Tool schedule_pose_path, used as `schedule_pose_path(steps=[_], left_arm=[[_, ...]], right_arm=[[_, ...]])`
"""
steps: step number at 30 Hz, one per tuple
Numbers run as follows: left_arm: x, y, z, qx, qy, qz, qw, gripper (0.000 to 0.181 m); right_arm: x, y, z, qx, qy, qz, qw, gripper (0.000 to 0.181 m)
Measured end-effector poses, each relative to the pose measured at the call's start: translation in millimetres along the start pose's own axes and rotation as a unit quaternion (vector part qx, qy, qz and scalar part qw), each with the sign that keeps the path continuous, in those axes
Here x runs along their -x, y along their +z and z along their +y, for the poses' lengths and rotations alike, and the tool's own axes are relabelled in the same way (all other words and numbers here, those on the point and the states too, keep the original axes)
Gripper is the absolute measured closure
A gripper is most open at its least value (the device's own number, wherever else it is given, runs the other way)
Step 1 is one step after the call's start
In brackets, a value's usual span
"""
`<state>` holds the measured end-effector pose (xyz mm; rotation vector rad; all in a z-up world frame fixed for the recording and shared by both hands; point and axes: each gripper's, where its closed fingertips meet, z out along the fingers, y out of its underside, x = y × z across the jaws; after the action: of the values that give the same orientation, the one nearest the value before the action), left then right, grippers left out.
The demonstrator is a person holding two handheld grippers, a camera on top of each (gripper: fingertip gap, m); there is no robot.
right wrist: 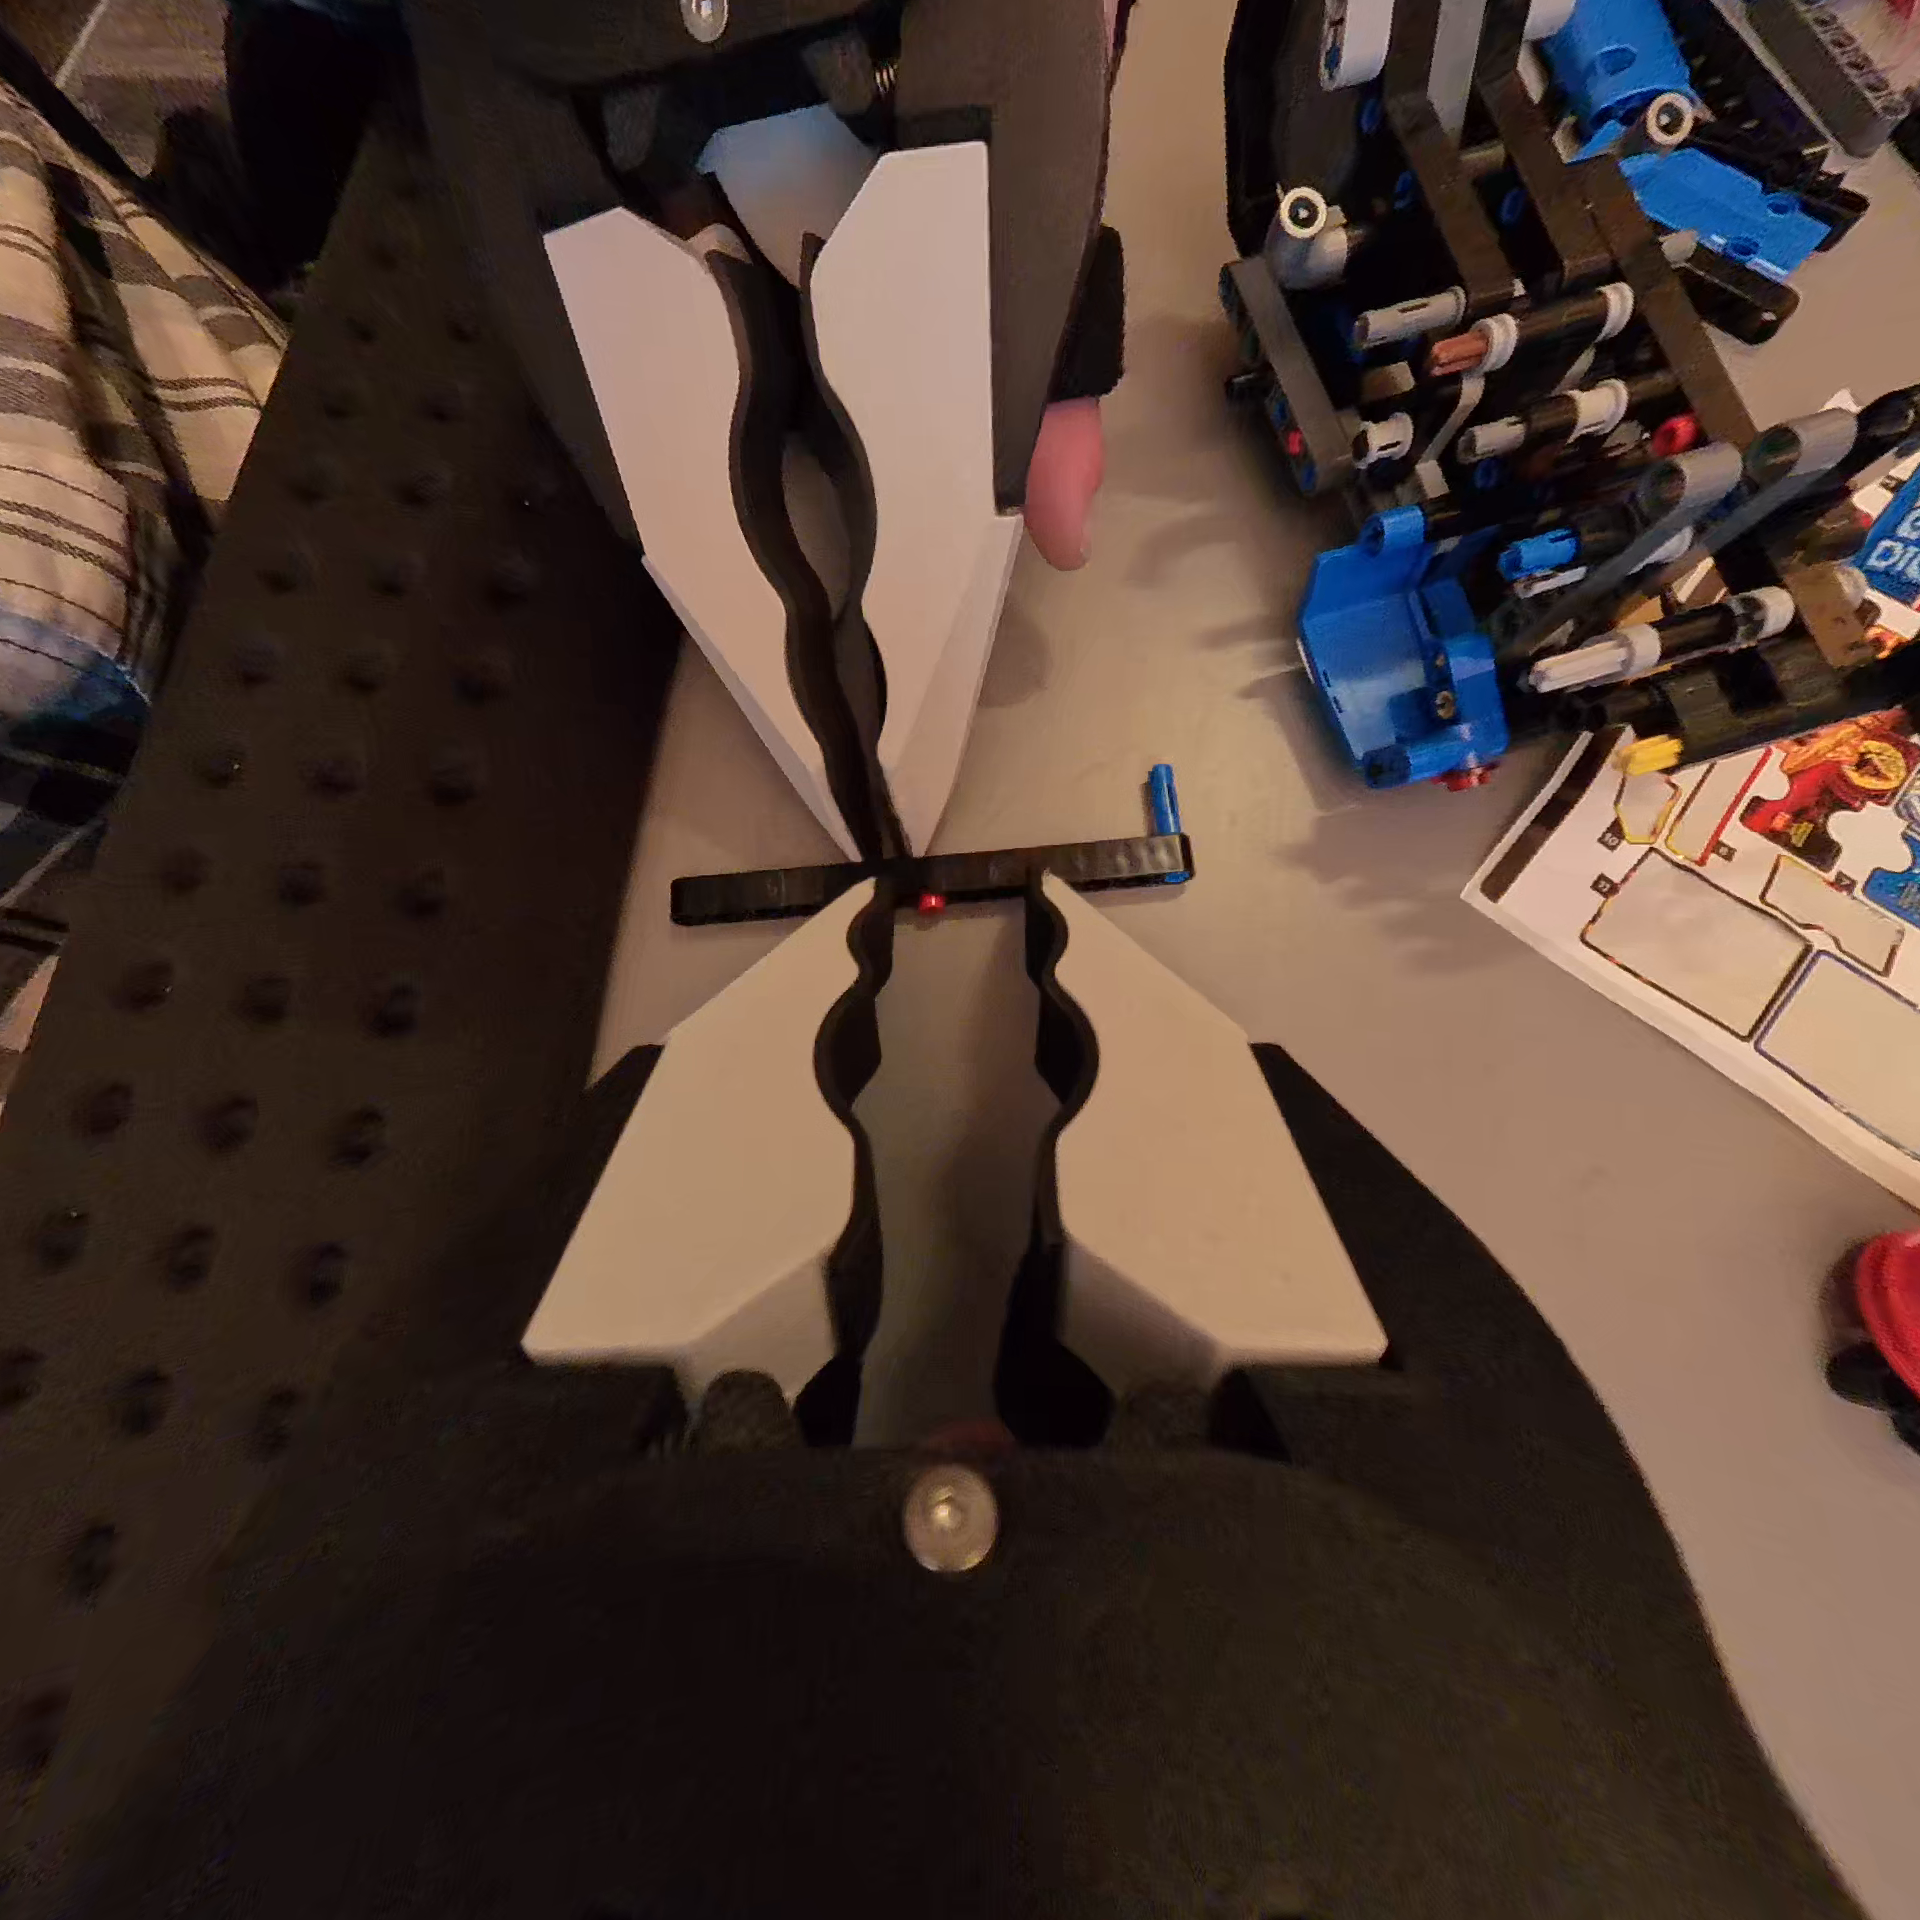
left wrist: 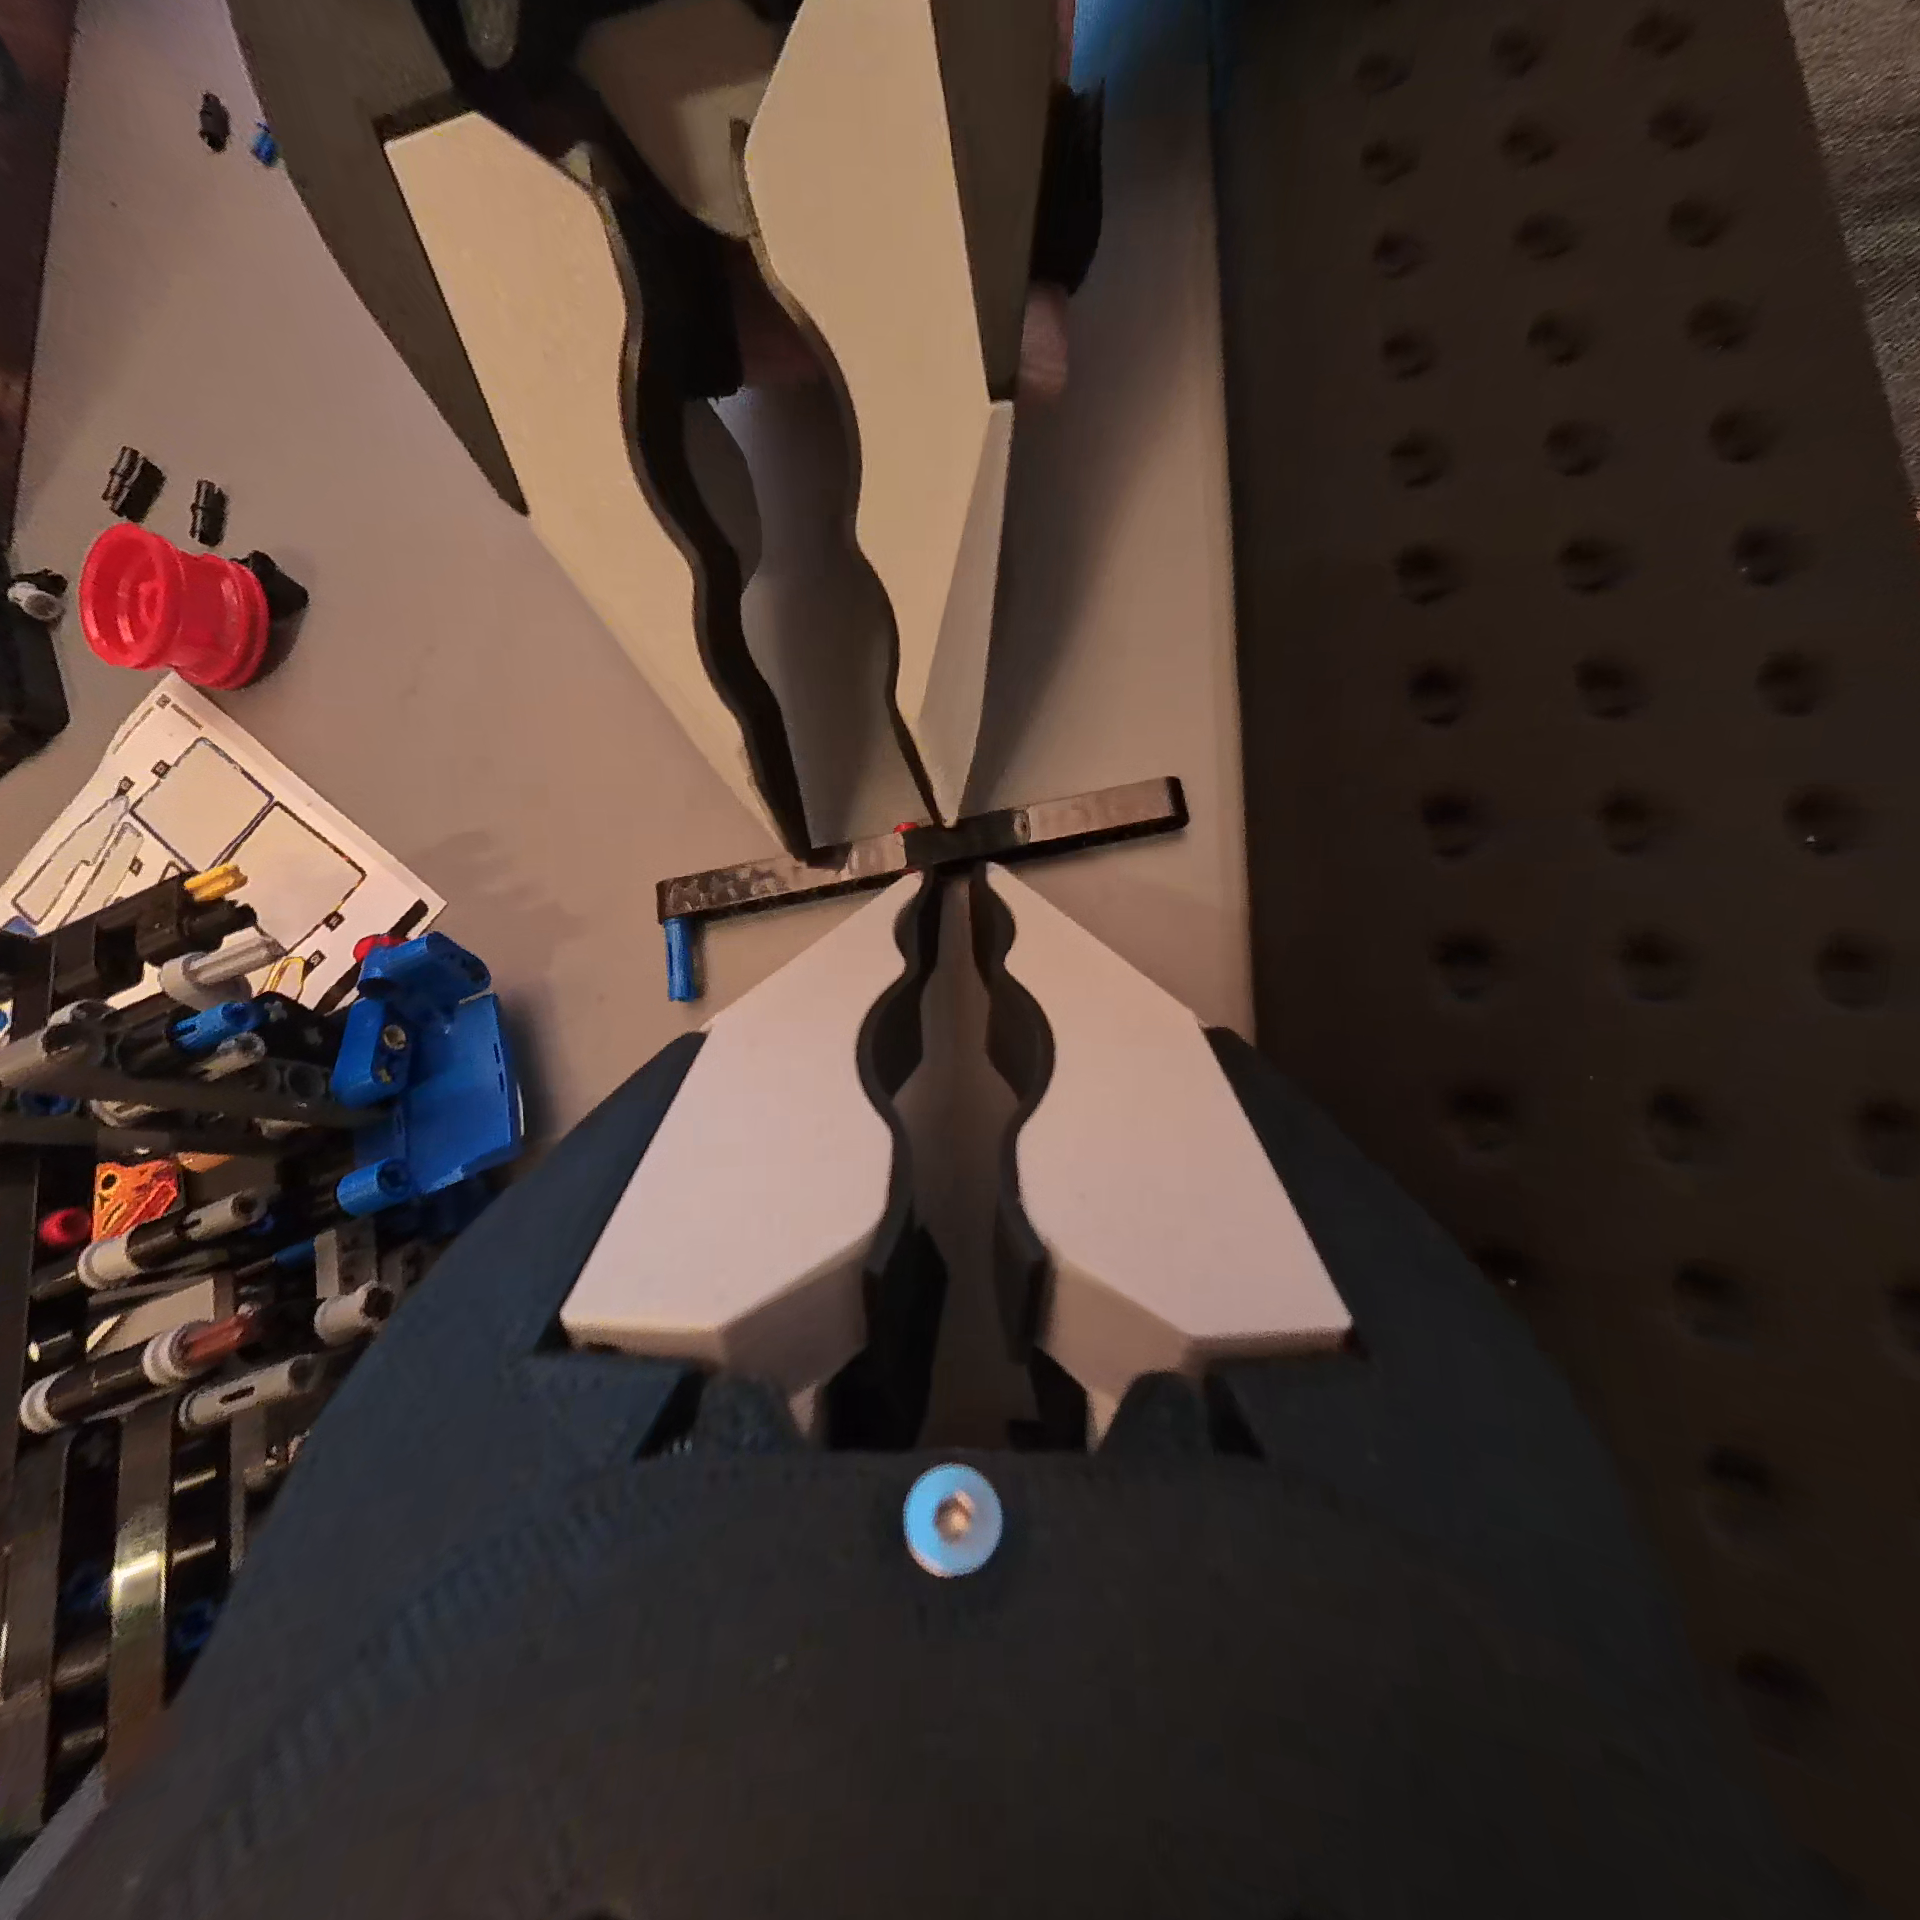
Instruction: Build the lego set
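A long black beam (left wrist: 1091, 816) is held level just above the grey table (left wrist: 468, 675). A blue pin (left wrist: 681, 961) sticks out of one end and a small red pin (left wrist: 906, 828) sits near the middle. My left gripper (left wrist: 948, 878) is shut on the beam's middle. My right gripper (left wrist: 873, 831) comes in from the opposite side. In the right wrist view the right gripper (right wrist: 956, 904) is open, its tips against the beam (right wrist: 748, 894) and straddling the red pin (right wrist: 928, 902). The left gripper (right wrist: 883, 847) pinches the beam from above, and the blue pin (right wrist: 1162, 795) points away.
A partly built blue and black model (left wrist: 260, 1091) (right wrist: 1507, 468) stands beside the beam. A printed sheet (left wrist: 239, 831) (right wrist: 1714, 935), a red wheel hub (left wrist: 171, 608) (right wrist: 1886, 1309) and small black pins (left wrist: 133, 483) lie nearby. A black dimpled mat (left wrist: 1558, 727) (right wrist: 312, 831) borders the table. Only a small space, under 4 cm, lies between the two pairs of fingers. My right tips are roughly 15 centimetres from the red wheel hub (right wrist: 1886, 1309). It is also in sight in the left wrist view (left wrist: 252, 627).
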<state>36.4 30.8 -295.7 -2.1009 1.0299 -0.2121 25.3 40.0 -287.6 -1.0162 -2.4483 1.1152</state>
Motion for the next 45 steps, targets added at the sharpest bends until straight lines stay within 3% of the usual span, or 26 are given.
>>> schedule_pose_path(steps=[3,15,24,29,31,45], left_arm=[[2,1,-1,-0.001,0.002,-0.007,1.000,0.174],[3,3,-4,-0.004,0.010,-0.017,1.000,0.169],[10,2,-3,0.000,0.015,-0.043,0.999,0.164],[13,-1,-2,-0.002,0.014,-0.046,0.999,0.169],[19,-5,-2,-0.005,0.010,-0.062,0.998,0.153],[22,-9,4,-0.010,-0.044,-0.044,0.998,0.147]], right_arm=[[0,-1,-1,-0.008,0.016,-0.009,1.000,0.146],[3,5,-1,0.003,0.013,-0.007,1.000,0.141],[1,5,5,0.022,-0.004,0.005,1.000,0.146],[0,2,7,0.031,-0.025,0.014,0.999,0.162],[2,1,8,0.033,-0.032,0.009,0.999,0.175],[-5,-3,6,0.030,-0.068,0.041,0.996,0.176]])
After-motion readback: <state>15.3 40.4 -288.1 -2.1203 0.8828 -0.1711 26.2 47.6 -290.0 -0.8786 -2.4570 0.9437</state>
